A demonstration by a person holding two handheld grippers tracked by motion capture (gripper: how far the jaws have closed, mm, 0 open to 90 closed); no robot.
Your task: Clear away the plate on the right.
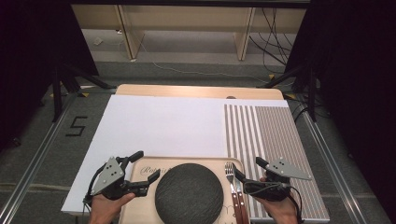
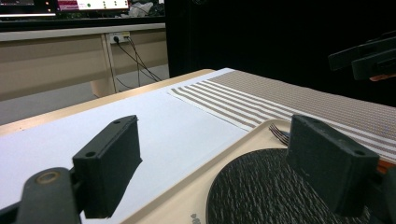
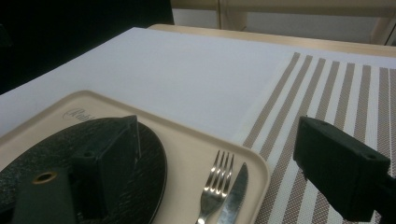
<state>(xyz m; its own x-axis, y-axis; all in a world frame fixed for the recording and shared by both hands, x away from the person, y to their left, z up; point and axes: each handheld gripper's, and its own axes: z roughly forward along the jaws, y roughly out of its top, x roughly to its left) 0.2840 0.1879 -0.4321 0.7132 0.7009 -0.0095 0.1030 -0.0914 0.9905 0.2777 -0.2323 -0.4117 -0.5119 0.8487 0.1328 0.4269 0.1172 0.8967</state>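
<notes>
On the beige tray (image 1: 140, 205), a round, dark, rough-textured plate (image 1: 189, 192).

Tray (image 1: 144, 205): beige, with dark cursive lettering at its upper left corner. Plate (image 1: 189, 192): charcoal black, finely ribbed texture. Fork (image 1: 229, 171) and knife (image 3: 232, 190): silver metal (handles reddish brown). Placemat (image 1: 273, 140): brown and white stripes, broad at left, finer at right. Table cover (image 1: 163, 123): plain white.

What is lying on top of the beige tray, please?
On the tray lie a dark round plate, a fork and a knife. The tray surface beneath the plate is covered.
</notes>
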